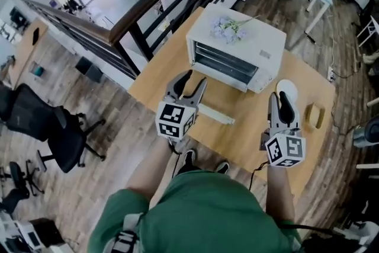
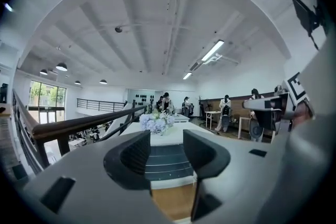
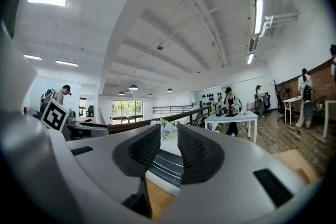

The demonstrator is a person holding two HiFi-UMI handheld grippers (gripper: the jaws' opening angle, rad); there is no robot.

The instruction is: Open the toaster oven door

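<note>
A white toaster oven (image 1: 249, 38) stands at the far side of a wooden table (image 1: 160, 83), with pale flowers (image 1: 228, 29) lying on its top. Its door is folded down flat, the white handle bar (image 1: 213, 114) toward me and the racks showing. My left gripper (image 1: 190, 83) is open just left of that handle, touching nothing. The left gripper view looks between the jaws (image 2: 167, 152) into the oven (image 2: 170, 160). My right gripper (image 1: 282, 102) hovers at the oven's right front corner, jaws narrowly apart and empty; its view (image 3: 169, 147) shows the oven (image 3: 167, 164) ahead.
A white oval object (image 1: 288, 89) and a small tan ring-shaped object (image 1: 316, 115) lie on the table by the right gripper. A dark railing (image 1: 148, 9) runs behind the table's left side. Office chairs (image 1: 47, 121) stand on the floor to the left.
</note>
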